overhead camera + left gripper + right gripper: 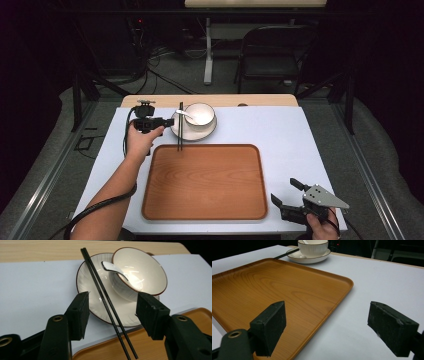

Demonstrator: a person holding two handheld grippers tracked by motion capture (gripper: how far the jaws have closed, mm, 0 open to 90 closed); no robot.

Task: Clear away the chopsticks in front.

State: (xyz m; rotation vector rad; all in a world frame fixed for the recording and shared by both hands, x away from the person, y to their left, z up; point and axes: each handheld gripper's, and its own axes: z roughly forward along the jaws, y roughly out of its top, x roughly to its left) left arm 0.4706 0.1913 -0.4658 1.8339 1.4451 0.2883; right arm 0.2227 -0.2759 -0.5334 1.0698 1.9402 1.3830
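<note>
The bench (pixel 300 135), under a white cover, carries a wooden tray (pixel 204 182) at the near middle, bare of anything but the chopsticks' near tips. Just beyond its far left corner sits a white saucer-like plate (pixel 183 133) with a bowl (pixel 200 114) on it and a white ceramic spoon (pixel 184 115) resting in the bowl, handle out toward the left.

A pair of black chopsticks (pixel 105 297) lies across the plate's left rim, the near tips reaching over the tray's edge. The left gripper (pixel 112 312) hovers at them with its jaws fairly wide and nothing pinched; the sticks run through the gap, nearer the middle than either pad. The right gripper (pixel 332 327) waits at the tray's near right corner, jaws wide and empty.

The likeliest trouble, to my eye, is the pair itself. The sticks are thin, smooth and propped on a curved rim, so a closing pad could catch one and roll the other away, or scissor them apart. A low approach might press on the plate's rim and tip or slide it, rocking the bowl and shaking the spoon loose. Lifting the sticks by their near half would let the far ends droop and drag against the bowl.
</note>
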